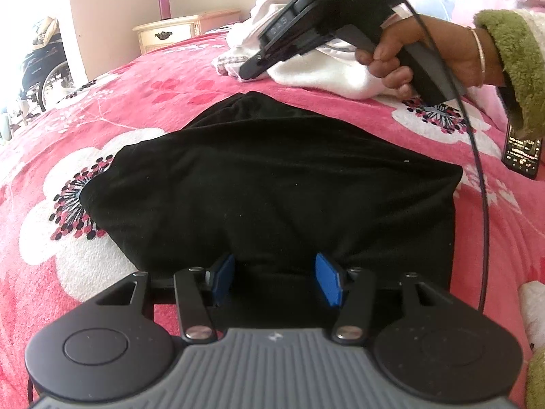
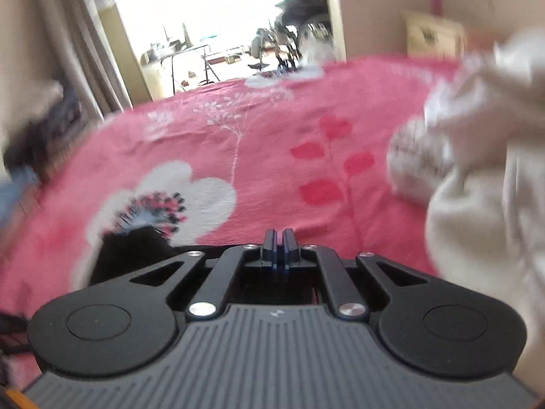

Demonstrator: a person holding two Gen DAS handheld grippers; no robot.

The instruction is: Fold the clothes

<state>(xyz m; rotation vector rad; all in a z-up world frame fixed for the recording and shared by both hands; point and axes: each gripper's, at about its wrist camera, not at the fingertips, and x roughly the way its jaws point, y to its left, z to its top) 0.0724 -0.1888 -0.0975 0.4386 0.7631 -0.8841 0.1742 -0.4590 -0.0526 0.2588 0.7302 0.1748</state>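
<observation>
A folded black garment lies on the pink floral bedspread. My left gripper is open, its blue pads on either side of the garment's near edge. My right gripper is held in a hand above the bed beyond the garment, next to a pile of white clothes. In the blurred right wrist view the right gripper is shut and empty above the bedspread. A corner of the black garment shows at lower left and the white clothes at right.
A phone lies on the bed at the right. A cream nightstand stands beyond the bed's far edge. A cable hangs from the right gripper. A doorway with a wheelchair lies beyond the bed.
</observation>
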